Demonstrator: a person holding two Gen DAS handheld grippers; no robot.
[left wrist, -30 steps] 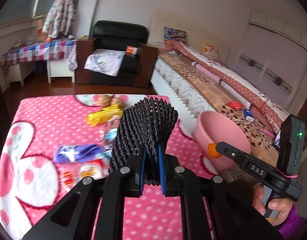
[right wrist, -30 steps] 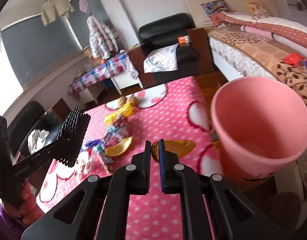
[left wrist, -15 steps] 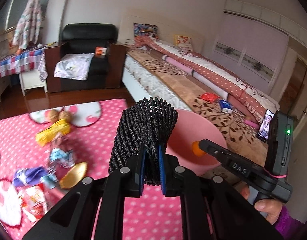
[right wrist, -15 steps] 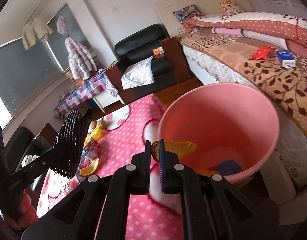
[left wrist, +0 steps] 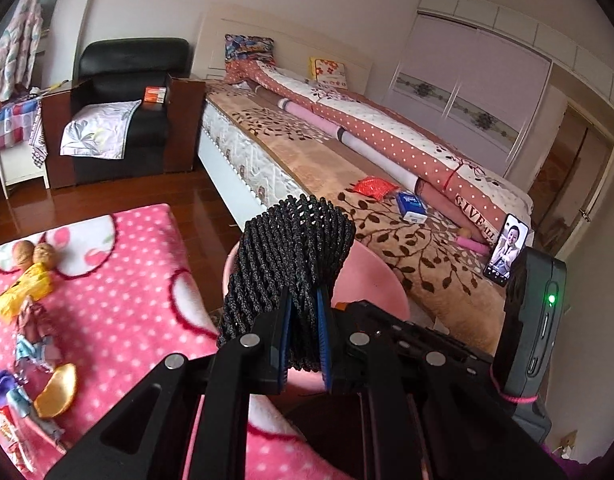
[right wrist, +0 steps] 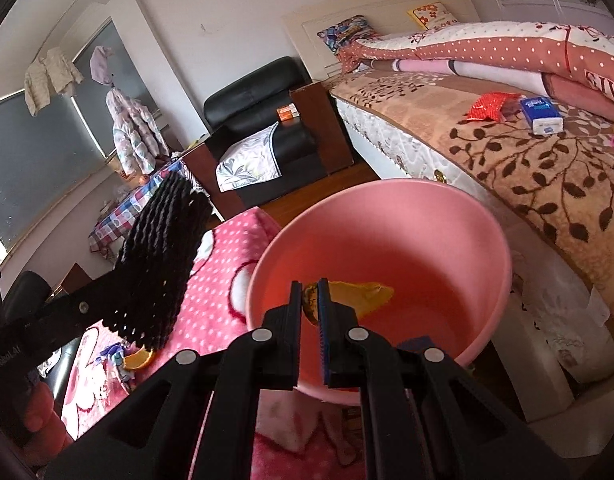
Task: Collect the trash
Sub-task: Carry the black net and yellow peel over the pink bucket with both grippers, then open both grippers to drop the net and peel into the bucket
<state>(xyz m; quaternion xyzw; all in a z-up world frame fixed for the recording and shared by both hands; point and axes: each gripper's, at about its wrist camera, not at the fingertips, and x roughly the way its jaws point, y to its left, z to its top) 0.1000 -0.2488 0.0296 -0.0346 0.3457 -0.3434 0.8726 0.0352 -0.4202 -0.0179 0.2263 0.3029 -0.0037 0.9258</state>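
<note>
My left gripper [left wrist: 303, 320] is shut on a black foam net sleeve [left wrist: 287, 272] and holds it over the near rim of the pink bin [left wrist: 371, 276]. The sleeve also shows in the right wrist view [right wrist: 159, 264], left of the bin. My right gripper [right wrist: 309, 300] is shut on an orange peel [right wrist: 355, 294] and holds it over the open mouth of the pink bin [right wrist: 387, 208]. A dark blue scrap [right wrist: 417, 342] lies inside the bin. More trash lies on the pink dotted cloth [left wrist: 119, 300]: a yellow wrapper [left wrist: 23, 292], an orange peel [left wrist: 57, 390], small crumpled wrappers [left wrist: 35, 348].
Two walnuts [left wrist: 33, 254] sit at the cloth's far edge. A bed [left wrist: 387, 184] runs along the right, close behind the bin, with a red packet [left wrist: 373, 186], a tissue pack [left wrist: 411, 206] and a phone [left wrist: 507, 248]. A black armchair [left wrist: 123, 108] stands beyond the wooden floor.
Both grippers have swung right from over the cloth to the pink bin. The peel now hangs over the bin's mouth and the black sleeve is at its near rim.
</note>
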